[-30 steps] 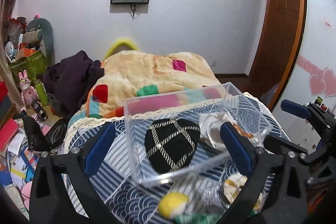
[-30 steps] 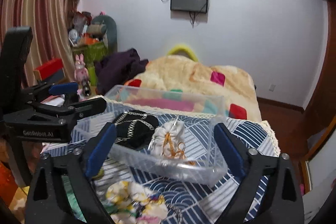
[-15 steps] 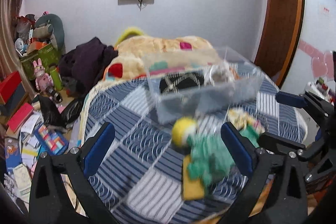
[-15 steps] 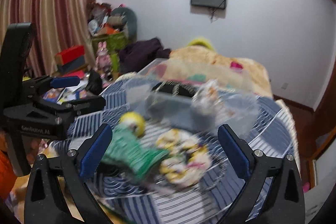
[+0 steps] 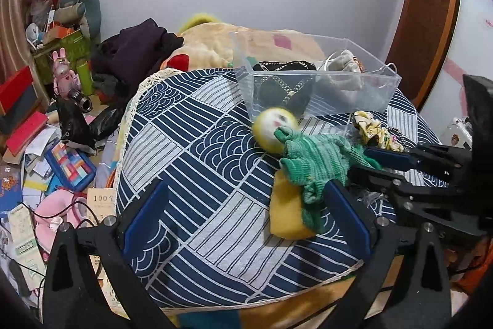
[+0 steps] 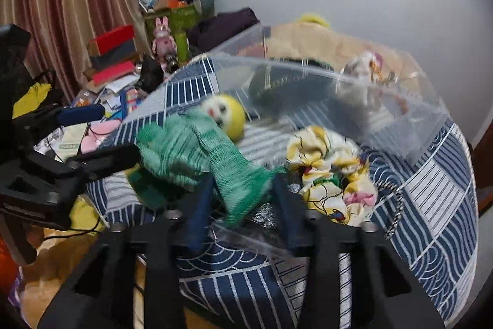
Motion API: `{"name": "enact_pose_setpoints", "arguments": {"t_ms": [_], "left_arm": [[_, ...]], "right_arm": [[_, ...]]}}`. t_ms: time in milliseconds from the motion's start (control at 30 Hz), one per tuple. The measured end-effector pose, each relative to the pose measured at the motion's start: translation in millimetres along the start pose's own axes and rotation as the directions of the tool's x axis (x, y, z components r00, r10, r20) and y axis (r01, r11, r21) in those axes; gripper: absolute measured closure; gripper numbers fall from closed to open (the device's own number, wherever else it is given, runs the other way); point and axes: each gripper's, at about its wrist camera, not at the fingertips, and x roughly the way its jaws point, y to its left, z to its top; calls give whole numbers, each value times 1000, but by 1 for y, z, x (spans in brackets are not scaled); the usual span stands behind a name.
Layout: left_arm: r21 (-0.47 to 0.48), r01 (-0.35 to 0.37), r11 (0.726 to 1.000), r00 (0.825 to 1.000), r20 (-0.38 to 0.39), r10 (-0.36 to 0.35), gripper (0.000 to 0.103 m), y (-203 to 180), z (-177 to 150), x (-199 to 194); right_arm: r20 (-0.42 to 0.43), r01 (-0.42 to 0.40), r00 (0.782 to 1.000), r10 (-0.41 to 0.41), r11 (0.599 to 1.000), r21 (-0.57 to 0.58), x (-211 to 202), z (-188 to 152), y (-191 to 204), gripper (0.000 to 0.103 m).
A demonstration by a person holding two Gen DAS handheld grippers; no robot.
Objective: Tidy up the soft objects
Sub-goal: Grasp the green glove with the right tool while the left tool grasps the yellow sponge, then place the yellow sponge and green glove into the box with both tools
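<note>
- Doll (image 5: 311, 162): knitted green body, round yellow head (image 5: 274, 128) with a white face; lies on the table near the front of the clear box, head towards the box. In the right wrist view it is blurred (image 6: 200, 147).
- Right gripper (image 6: 243, 190): blue-padded fingers closed in on the lower green hem of the doll, one on each side, the cloth bunched between them; whether they press it firmly cannot be told through the blur. Seen from the left wrist camera it comes in from the right (image 5: 366, 162) at the doll's edge.
- Left gripper (image 5: 246, 218): fingers spread wide, holding nothing, over the front of the table; the doll lies just inside its right finger.
- Yellow block (image 5: 286, 211): flat, partly under the doll's green body.
- Scrunchie (image 6: 332, 171): yellow and white flowered cloth, bunched, just right of the doll, in front of the box.
- Clear box (image 5: 354, 104): see-through plastic, open top, at the far side of the table. Holds a black pouch with chain pattern (image 5: 286, 82) and a pale drawstring pouch (image 5: 342, 73).
- Table cover (image 5: 191, 174): navy and white patchwork of stripes and wave patterns, lace edge.
- Beyond the table: patchwork blanket (image 5: 215, 45), dark clothing (image 5: 135, 51), cluttered floor (image 5: 37, 156) at left.
</note>
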Motion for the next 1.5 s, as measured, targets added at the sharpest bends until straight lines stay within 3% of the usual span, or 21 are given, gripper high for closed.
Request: {"name": "enact_pose_setpoints", "arguments": {"t_ms": [233,433,567,800,1233,1300,1433,1500], "left_arm": [[27,33,999,999,-6,-33,1,-11,-5,1],[68,66,996,998,-9,-65,2,-26,-6,7],[76,103,992,994,-41,-100,26,-33,-3,19],[35,192,981,981,-41,-191,26,-42,6,23],[92,259,962,965,-74,-253,26,-89,19,42],[108,254,961,966,-79,-246,33,-94,18,46],[118,246,962,968,-84,-237,67,-96,17,49],[103,254,962,966,-77,-247,69,-91,18,46]], "right_arm": [[43,14,999,-14,1000,6,-16,-1,-2,91],[127,24,991,-29,999,43,-42,3,-12,92],[176,34,983,-47,996,77,-60,5,-23,92],[202,45,977,-69,991,123,-71,5,-39,92],[235,55,967,-96,983,175,-84,5,-56,92],[244,69,963,-115,979,191,-90,4,-62,92],[249,88,958,-144,971,222,-97,1,-75,92],[249,87,957,-147,968,237,-98,1,-80,92]]}}
